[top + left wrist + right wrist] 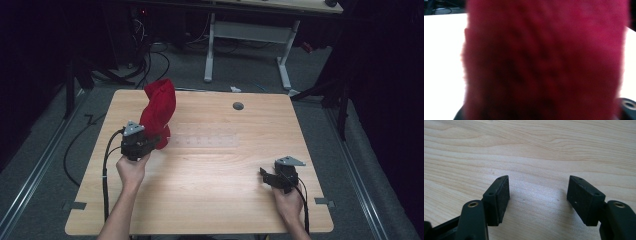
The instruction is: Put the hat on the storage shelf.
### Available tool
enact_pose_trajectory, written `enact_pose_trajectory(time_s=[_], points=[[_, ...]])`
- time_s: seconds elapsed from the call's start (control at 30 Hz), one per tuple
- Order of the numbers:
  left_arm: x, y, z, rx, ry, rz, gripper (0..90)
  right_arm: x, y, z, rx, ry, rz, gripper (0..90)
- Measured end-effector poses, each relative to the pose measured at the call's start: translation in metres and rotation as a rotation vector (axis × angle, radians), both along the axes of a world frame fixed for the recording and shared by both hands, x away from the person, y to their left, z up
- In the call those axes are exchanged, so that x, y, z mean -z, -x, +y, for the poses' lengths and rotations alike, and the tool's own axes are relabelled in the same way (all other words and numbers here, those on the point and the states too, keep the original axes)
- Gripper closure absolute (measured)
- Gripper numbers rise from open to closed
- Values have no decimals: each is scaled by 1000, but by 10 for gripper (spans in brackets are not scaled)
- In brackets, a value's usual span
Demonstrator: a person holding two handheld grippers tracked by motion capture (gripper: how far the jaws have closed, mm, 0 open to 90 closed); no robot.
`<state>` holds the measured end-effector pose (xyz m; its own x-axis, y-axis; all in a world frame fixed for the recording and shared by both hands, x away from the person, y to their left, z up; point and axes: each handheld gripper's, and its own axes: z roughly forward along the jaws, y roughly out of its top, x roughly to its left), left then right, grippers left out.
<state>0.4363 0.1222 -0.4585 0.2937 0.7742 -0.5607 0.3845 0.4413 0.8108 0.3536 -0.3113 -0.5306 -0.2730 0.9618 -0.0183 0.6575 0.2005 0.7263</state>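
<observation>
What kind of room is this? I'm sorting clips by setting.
Probably a lab or workshop: a light wooden table on grey carpet, a white-legged desk behind, and loose black cables on the floor.

**Counter as I see it from the feed**

I see a light wood-grain counter (pixel 210 170) with rounded corners, standing on grey carpeted floor (pixel 45 165). A round grey cable port (pixel 238 106) sits near its far edge. A red knitted cloth (pixel 159 107) rises from the counter's left part, its lower end at the surface.

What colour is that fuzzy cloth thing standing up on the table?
Red; the fuzzy cloth shows best in the high view.
</observation>
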Motion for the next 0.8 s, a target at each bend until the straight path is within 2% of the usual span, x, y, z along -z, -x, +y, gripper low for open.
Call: enact_pose_trajectory(time_s=[0.23, 0.43, 0.57, 0.8], points=[[3, 4, 1, -4, -24, 28, 497, 0, 0, 0, 0, 2, 0, 350], [2, 13, 6, -12, -31, 16, 438, 0, 0, 0, 1, -2, 1, 349], [5, 21, 8, -3, -60, 26, 421, 0, 0, 0, -1, 1, 0, 349], [9, 40, 10, 13, -67, 24, 416, 0, 0, 0, -1, 1, 0, 349]])
